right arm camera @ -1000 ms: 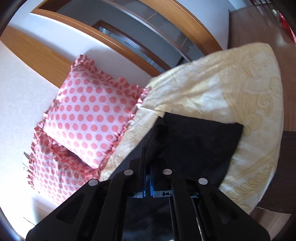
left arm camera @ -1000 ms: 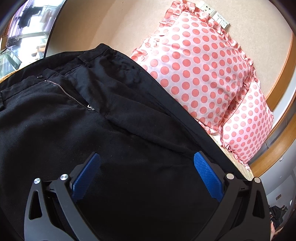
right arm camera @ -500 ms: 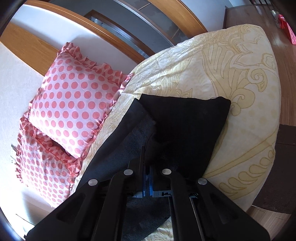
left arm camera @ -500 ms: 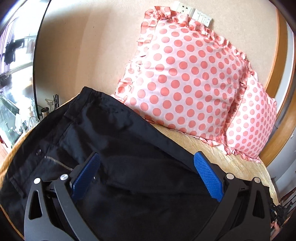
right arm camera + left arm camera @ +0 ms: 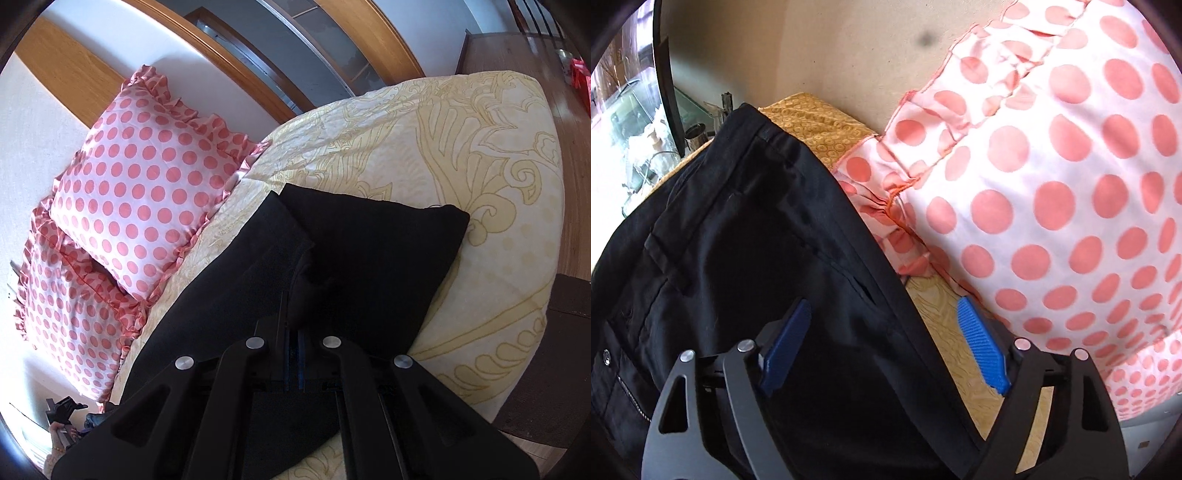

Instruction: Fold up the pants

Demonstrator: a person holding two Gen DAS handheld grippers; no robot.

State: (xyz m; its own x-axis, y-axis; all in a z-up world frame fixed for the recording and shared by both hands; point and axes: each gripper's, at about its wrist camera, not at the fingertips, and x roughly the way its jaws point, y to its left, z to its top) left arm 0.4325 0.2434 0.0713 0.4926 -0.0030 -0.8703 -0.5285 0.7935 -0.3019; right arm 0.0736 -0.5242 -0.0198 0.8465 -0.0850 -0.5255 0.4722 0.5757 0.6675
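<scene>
Your left tool (image 5: 882, 343) is wide open, blue ribbed pads (image 5: 982, 350) spread, nothing between them; it straddles the side seam of the black cotton pants (image 5: 746, 258) near the waistband, one pad over cloth, the other over the pale yellow patterned bedspread (image 5: 942, 306). What changed over the last second: this tool has swung from hovering mid-thigh, zipper in full view, out to the pillow-side edge of the pants, and the pink polka-dot ruffled pillow (image 5: 1052, 184) now fills the right of the left wrist view, very near the tool. The zipper is now pushed down to the lower left corner. Your right tool (image 5: 293, 358) stays clamped on a bunch of the black leg fabric (image 5: 306, 284); jaws closed with only a thin slit showing. In the right wrist view the lower legs (image 5: 369, 240) now lie flatter and further out across the bedspread than a second ago, ending in a folded-looking corner toward the bed's far side. The pants lie lengthwise on the bed, waist at your left, legs at your right, running beside the two pillows. Read: you're lining up a two-point hold, right already anchored on the leg end, left about to pinch the hip edge. Likely next is closing the left on that seam, then carrying one side over. Watch the pillow ruffle (image 5: 886, 206): it touches the pants' edge, so a sloppy pinch could catch it too.
</scene>
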